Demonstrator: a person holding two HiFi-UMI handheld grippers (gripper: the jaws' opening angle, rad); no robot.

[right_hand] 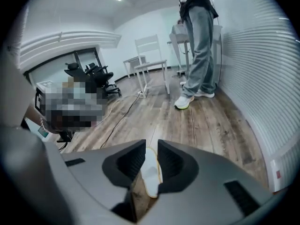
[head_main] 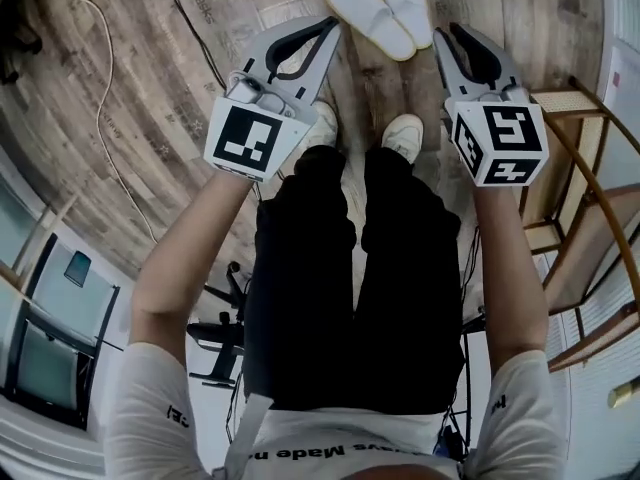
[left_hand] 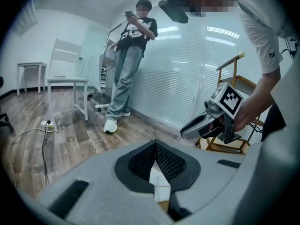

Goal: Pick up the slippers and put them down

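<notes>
White slippers (head_main: 378, 8) lie on the floor (head_main: 150, 58), apparently set down, below the left tongs (head_main: 328, 28), closed empty, and the right tongs (head_main: 445, 36), slightly parted; regrasping requires descent.

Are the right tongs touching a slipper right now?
Apart. The right gripper view shows the right tongs open, with the slipper lying on the floor below them.

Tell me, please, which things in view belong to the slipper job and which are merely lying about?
Belongs to the job:
- pair of flat white fabric slippers, lying on the grey-brown plank floor
- left gripper, jaws together, empty
- right gripper, jaws apart, empty

Just lying about:
- light wooden rack
- white chair
- bystander in jeans
</notes>
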